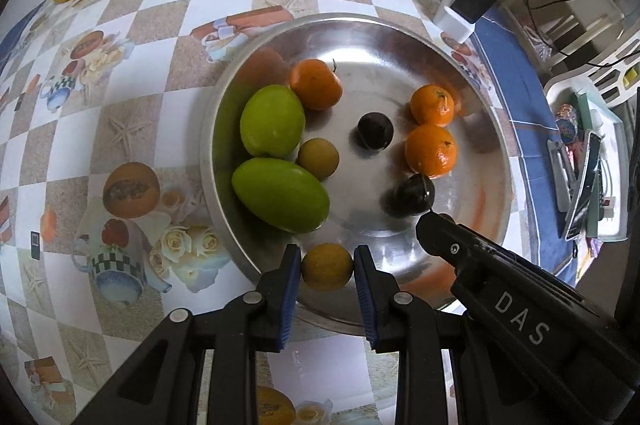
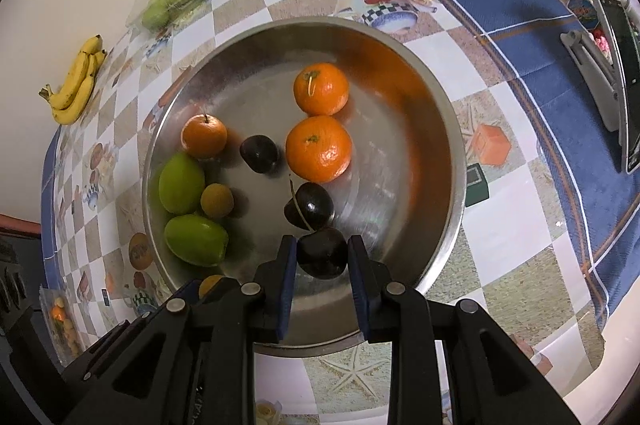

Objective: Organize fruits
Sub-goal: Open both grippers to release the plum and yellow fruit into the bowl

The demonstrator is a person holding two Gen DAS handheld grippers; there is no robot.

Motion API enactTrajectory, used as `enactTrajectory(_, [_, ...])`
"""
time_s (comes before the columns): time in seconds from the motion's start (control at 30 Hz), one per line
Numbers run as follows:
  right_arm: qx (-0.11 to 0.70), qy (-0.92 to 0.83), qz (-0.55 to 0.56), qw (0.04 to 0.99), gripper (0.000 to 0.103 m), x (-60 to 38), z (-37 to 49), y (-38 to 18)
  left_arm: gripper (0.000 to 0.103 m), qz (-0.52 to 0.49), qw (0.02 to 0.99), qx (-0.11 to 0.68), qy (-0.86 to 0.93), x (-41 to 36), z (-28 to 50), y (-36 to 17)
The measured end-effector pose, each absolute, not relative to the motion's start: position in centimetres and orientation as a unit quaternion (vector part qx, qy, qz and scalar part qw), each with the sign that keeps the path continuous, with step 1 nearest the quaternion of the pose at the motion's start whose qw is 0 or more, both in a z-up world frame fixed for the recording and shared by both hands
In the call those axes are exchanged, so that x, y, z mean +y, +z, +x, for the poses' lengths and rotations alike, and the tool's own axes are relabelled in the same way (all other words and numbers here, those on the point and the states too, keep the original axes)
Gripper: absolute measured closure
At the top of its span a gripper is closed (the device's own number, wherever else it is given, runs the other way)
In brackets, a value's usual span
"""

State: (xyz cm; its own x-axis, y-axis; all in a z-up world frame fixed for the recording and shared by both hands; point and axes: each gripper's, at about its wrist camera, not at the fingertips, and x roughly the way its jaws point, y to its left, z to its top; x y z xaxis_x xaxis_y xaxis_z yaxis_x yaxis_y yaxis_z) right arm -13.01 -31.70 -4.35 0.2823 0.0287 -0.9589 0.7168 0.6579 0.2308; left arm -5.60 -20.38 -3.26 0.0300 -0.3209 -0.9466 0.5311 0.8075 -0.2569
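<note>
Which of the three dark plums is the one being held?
The dark plum nearest the camera, clamped between the right gripper pads. The other two plums lie loose farther into the metal bowl.

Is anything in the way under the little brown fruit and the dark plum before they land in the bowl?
Nothing visible. The brown fruit hangs over bare metal near the bowl's rim; the dark plum sits just beside another plum.

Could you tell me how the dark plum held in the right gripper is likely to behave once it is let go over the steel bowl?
The dark plum looks round and glossy, so it would probably roll on the smooth, sloping steel bowl toward the other fruit. Its shiny skin may be slippery between the right gripper fingers. It seems firm, though hard squeezing could bruise it.
</note>
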Motion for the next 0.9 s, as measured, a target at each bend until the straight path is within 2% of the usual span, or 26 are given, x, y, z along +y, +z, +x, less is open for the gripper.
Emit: enactTrajectory(0.9, [0.536,-0.236,0.343,0.734,0.073,-31.5,-12.7,-3.2,0.072,0.070,0.714,0.627,-0.303,-19.4,-5.0,-2.2])
